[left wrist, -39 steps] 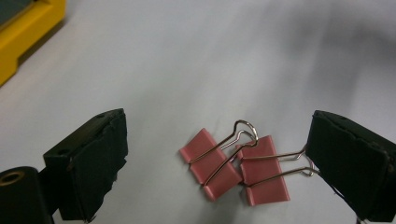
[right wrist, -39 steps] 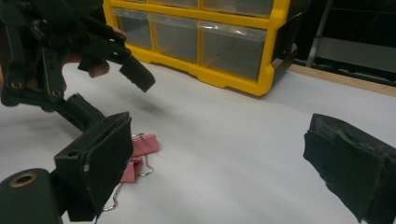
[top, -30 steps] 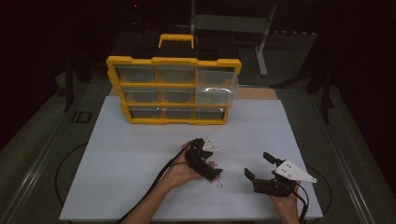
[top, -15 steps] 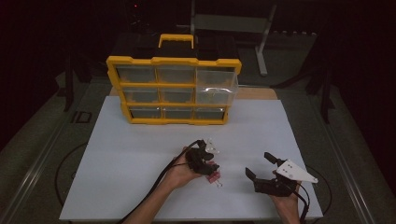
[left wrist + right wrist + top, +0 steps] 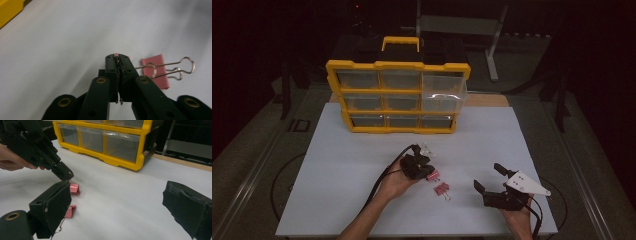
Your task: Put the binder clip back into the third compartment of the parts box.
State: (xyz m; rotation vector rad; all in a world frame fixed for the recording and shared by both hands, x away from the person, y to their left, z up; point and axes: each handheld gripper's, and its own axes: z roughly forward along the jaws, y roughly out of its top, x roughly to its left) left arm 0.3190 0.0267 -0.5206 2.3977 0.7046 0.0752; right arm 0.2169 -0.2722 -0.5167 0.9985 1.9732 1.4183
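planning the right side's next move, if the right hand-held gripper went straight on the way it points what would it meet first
Probably bare white table first. Its open right hand-held gripper aims between the pink binder clips and the yellow organizer beyond; depth is unclear.

Both tools are chunky matte black plastic. The left tool has two thick arms with brass-coloured rivets at the pivots and small dark screw holes near the tips. The right tool has rough, slightly frayed black pads on its fingers and a pale grey three-cornered plate on top. A black cable trails off each one. Bare forearms, no sleeves.
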